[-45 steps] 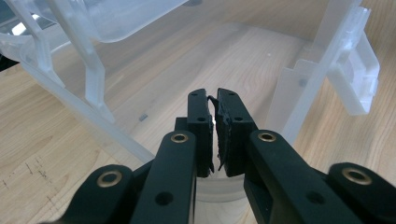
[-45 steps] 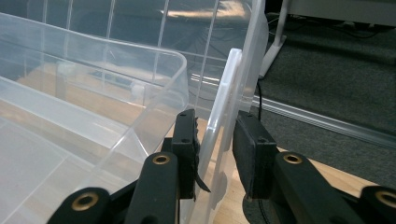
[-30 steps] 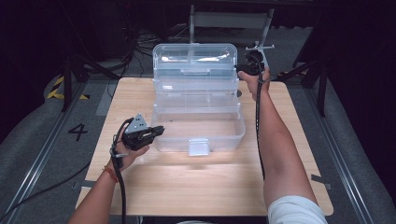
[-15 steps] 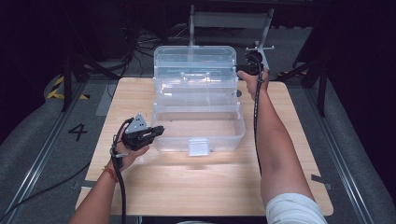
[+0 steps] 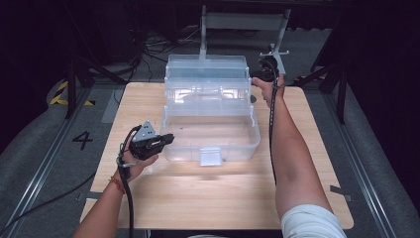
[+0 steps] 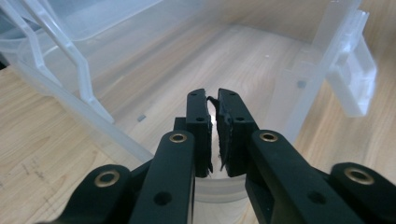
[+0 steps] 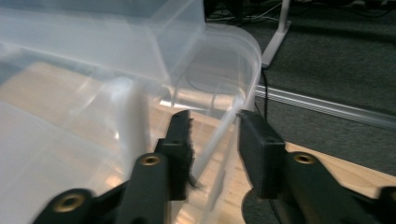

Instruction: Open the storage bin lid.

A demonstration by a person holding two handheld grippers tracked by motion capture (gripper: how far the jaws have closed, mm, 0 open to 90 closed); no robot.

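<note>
the high view looks forward and down from above the person's side, taking in the whole wooden desk (image 5: 213, 198) and the floor around it. the left gripper view sits very near the left claw (image 6: 212, 100), facing along it into the clear box (image 6: 261, 56) at its left front wall. the right gripper view rides just behind the right claw (image 7: 214, 122), close against the box's far right end. all three views share that box and the desk top.
</note>
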